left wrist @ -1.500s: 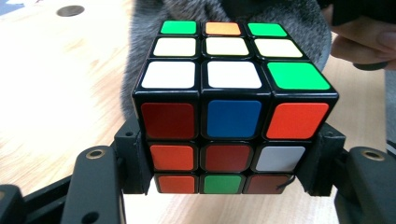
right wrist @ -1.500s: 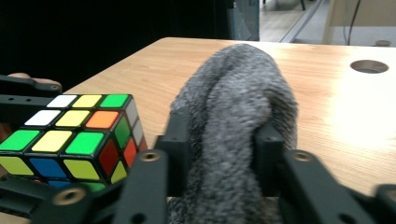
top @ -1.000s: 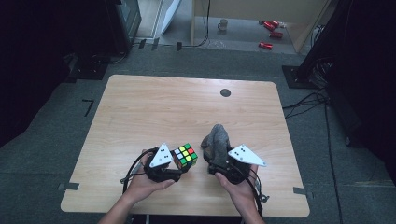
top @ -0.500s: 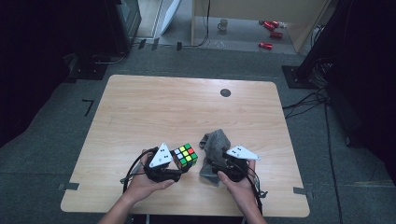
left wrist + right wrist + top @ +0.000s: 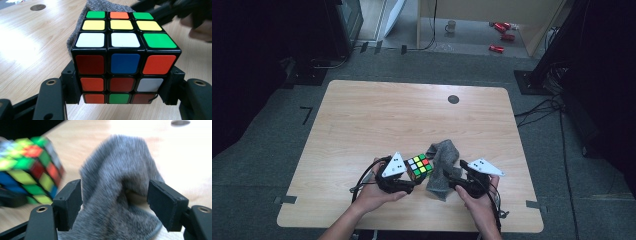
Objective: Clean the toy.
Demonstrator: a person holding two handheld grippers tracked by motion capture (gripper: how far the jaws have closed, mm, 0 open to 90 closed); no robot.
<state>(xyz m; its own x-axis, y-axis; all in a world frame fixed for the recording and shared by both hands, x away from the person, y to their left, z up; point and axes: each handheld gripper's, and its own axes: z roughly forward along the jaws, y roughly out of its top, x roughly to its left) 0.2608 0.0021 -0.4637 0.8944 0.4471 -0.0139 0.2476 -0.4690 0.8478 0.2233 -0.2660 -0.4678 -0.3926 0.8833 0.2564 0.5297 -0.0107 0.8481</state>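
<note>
Sunk lower since a second ago: grey cloth [image 5: 441, 167], now slumped on the table [image 5: 362, 115] near its front edge, between right gripper [image 5: 115, 202] jaws just reopening, blurred, contact unclear. Clamped firmly in left gripper [image 5: 120, 87]: puzzle cube [image 5: 123, 60], just beside the cloth, underside hidden.

Right tongs [image 5: 451, 181] just reopening around grey cloth [image 5: 441, 167]; cloth slumped lower.

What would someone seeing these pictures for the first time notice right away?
The brightly coloured puzzle cube stands out first, clamped between the jaws of the left gripper at the near edge of the wooden table. Just to its right, a rumpled grey cloth bunches up between the jaws of the right gripper, which have just been opening. The cloth lies against the left pad, while a gap shows at the right one.
</note>
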